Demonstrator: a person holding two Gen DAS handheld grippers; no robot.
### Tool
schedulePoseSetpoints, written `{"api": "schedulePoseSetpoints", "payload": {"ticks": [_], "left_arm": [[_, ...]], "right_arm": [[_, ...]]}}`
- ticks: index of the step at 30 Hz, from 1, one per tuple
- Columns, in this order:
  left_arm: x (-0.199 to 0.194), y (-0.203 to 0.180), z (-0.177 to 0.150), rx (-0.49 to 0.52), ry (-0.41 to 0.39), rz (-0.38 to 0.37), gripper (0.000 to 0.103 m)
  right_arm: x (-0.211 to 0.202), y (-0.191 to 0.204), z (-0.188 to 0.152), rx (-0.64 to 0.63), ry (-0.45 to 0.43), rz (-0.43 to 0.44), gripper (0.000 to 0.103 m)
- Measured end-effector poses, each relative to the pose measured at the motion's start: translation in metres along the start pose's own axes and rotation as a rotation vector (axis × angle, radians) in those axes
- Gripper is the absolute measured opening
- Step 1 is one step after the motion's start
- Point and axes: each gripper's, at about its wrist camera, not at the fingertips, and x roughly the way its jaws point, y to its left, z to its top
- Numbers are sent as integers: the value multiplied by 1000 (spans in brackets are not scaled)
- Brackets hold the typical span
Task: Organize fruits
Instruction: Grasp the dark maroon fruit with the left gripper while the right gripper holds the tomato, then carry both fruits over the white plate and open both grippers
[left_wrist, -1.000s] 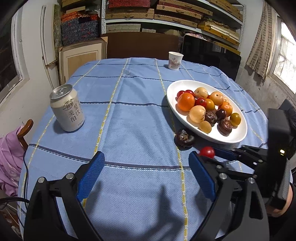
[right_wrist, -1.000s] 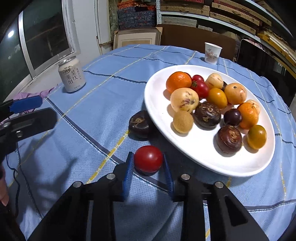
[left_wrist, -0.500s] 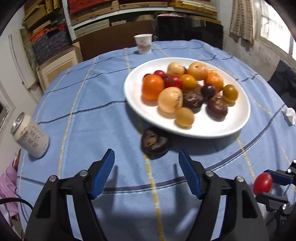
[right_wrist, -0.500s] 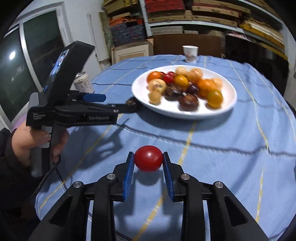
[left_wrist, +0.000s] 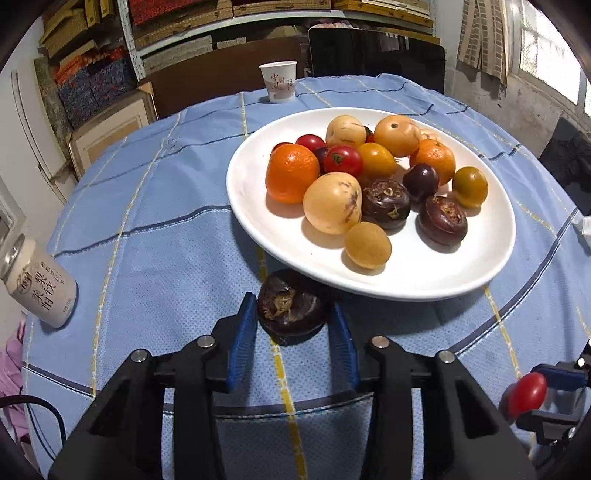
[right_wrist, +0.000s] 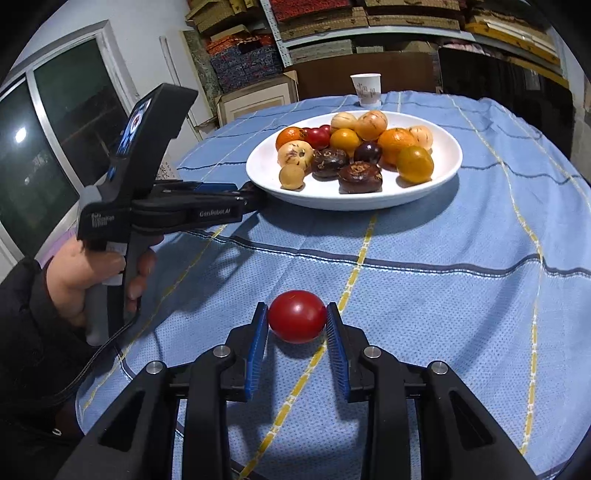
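Observation:
A white plate (left_wrist: 424, 273) (right_wrist: 369, 199) holds several oranges, tomatoes, yellow and dark brown fruits. One dark brown fruit (left_wrist: 291, 310) lies on the blue cloth against the plate's near rim. My left gripper (left_wrist: 293, 314) straddles it, its jaws closing, with the blue pads (left_wrist: 243, 332) against its sides. In the right wrist view the left gripper (right_wrist: 251, 195) hides that fruit. My right gripper (right_wrist: 297, 319) (left_wrist: 532, 397) has a red tomato (right_wrist: 297, 321) (left_wrist: 526, 393) between its pads just above the cloth. Its jaws are opening slightly, and the pads touch the tomato.
A pale drink can (left_wrist: 38, 282) stands at the table's left edge. A paper cup (left_wrist: 279, 81) (right_wrist: 365, 88) sits at the far edge behind the plate. A person's hand (right_wrist: 85, 273) holds the left gripper's handle. Shelves of boxes and a dark chair back stand beyond the table.
The left gripper moved in to the dark fruit by the plate and its jaws narrowed around it. The right gripper drew back from the plate with the tomato in it.

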Motion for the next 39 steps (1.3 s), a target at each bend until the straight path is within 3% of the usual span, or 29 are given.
{"api": "schedulePoseSetpoints", "payload": {"ticks": [10,15,18,22,23,25,28,34,39], "left_arm": [[-34,-3,-18,-22,-40,-4,40],[-35,-3,-25,-22,-22,6,40],[-32,-4,-27,-24,-11,7,40],[-21,-6,-31,-10,12,17,41],[-20,-6,-32,-11,17,13,41],[-23,-3,-34,-30,6,12,40],[-41,0,-36,-51,-34,10,40],[-118,-13,-46,-111,-134,-37,40],[-182,-40,-52,-65,-230,-31,40]], "right_arm": [[-3,1,-1,-2,-12,-17,31],[6,10,4,-39,20,-61,41],[17,7,10,-12,64,-81,42],[20,7,10,-4,72,-108,39],[19,7,9,0,65,-115,31],[13,6,7,5,40,-115,31],[-3,8,4,-6,-4,-130,30],[-53,13,13,-11,-100,-193,30],[-103,33,22,-64,-186,-226,30]]}}
